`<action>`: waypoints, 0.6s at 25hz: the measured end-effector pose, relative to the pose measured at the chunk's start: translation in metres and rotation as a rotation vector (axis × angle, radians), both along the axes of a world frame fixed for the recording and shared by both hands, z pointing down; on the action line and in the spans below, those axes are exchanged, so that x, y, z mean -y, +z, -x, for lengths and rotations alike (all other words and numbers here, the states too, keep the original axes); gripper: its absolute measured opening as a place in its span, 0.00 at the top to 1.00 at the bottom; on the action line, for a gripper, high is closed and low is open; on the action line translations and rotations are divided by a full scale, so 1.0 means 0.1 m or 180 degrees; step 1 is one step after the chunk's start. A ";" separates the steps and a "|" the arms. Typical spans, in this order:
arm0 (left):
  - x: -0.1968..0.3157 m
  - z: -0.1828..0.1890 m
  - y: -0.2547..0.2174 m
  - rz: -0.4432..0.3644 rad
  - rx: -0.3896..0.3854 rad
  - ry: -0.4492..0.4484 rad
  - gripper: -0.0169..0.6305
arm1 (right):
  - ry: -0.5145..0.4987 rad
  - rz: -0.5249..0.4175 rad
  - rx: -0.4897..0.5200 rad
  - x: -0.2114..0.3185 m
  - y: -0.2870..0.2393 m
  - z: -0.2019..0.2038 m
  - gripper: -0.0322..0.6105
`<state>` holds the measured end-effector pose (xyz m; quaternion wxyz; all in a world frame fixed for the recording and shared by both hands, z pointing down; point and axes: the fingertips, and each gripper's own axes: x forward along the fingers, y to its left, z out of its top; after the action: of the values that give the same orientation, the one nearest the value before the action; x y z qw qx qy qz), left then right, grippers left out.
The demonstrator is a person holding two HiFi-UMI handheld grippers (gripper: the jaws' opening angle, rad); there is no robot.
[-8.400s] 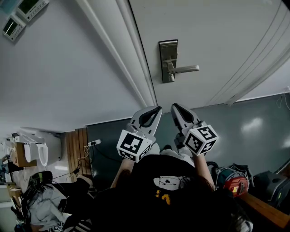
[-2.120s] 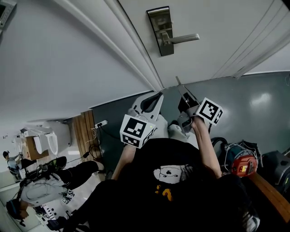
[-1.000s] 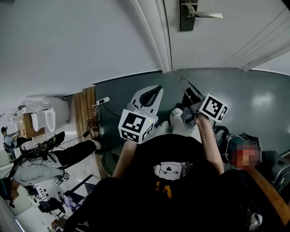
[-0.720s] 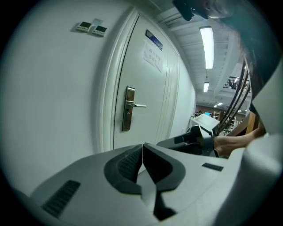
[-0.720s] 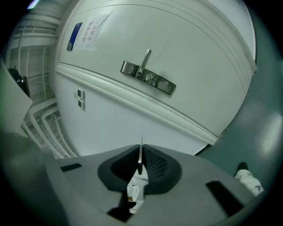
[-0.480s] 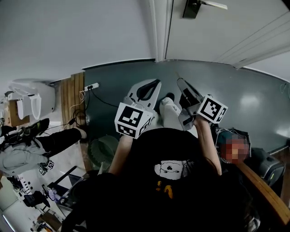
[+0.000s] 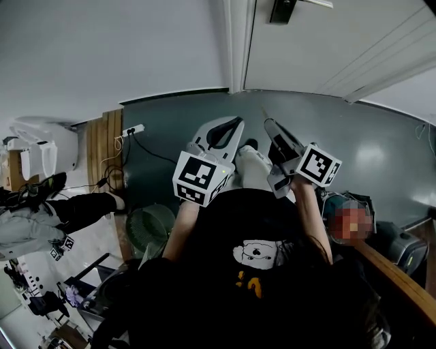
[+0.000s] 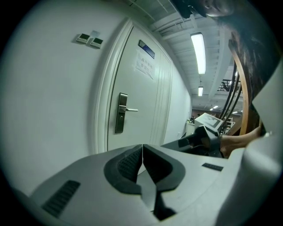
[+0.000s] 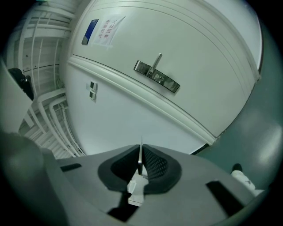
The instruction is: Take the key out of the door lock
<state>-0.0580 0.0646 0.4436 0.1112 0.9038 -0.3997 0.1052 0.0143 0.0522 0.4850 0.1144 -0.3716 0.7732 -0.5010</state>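
Note:
A thin metal key (image 9: 140, 154) stands edge-on between the pads of my right gripper (image 9: 140, 165), which is shut on it; its blade pokes up past the fingertips. In the head view the right gripper (image 7: 267, 123) is held low over the floor, well away from the door. The steel lock plate (image 9: 157, 77) with its lever handle is far off on the white door, also at the top edge of the head view as the lock plate (image 7: 281, 9). My left gripper (image 8: 142, 152) is shut with nothing in it, beside the right one as the left gripper (image 7: 232, 123); its view shows the lock plate (image 8: 120, 113).
The white door frame (image 7: 235, 41) runs down to the grey-green floor (image 7: 177, 129). The person's white shoes (image 7: 248, 163) are below the grippers. A power strip (image 7: 133, 129), a fan (image 7: 151, 225) and a seated person (image 7: 41, 211) are at left; a wooden bench edge (image 7: 402, 279) at right.
The head view has tipped down and away from the door, so the lock slid to the top edge. Both grippers stay low, the right one still shut on the key.

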 end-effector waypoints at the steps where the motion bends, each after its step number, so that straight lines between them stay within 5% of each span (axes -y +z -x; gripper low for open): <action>1: -0.02 -0.01 0.00 -0.0008 0.0004 0.0017 0.96 | 0.0005 -0.0014 -0.0001 -0.01 -0.01 -0.01 0.92; 15: -0.11 0.00 -0.03 -0.0054 0.0058 0.0107 0.96 | 0.0048 -0.0125 -0.0017 -0.01 -0.10 -0.02 0.92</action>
<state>-0.0576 0.0754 0.4409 0.0982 0.9103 -0.3862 0.1119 0.0164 0.0536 0.4752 0.1233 -0.3764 0.7803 -0.4839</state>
